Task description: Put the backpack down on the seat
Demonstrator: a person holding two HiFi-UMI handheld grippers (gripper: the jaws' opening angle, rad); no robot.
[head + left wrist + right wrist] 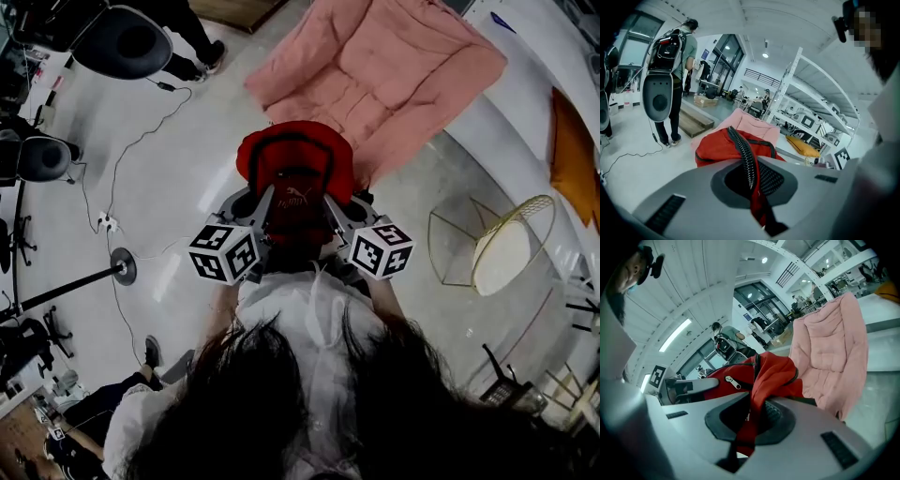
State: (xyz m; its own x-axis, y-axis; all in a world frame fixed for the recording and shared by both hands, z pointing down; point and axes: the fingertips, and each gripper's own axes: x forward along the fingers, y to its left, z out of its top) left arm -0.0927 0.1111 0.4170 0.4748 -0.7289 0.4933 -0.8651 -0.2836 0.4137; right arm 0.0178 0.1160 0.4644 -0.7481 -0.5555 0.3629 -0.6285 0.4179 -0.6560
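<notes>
A red backpack [292, 159] with black zippers hangs in front of me, held between both grippers above the pale floor. My left gripper [261, 208] is shut on the backpack's zippered edge [749, 165]. My right gripper [336, 212] is shut on a fold of its red fabric [757, 394]. The seat is a pink padded lounge chair [375, 70] just beyond the backpack; it appears behind the bag in the left gripper view [750, 123] and upright to the right in the right gripper view [832, 357]. The jaw tips themselves are hidden by the bag.
A wire-frame round chair [502, 246] stands at the right, an orange cushion [570, 155] on a white bench further right. A black office chair [122, 42], cables [122, 159] and a stand base [122, 267] lie to the left. A person with a backpack rig [670, 70] stands at left.
</notes>
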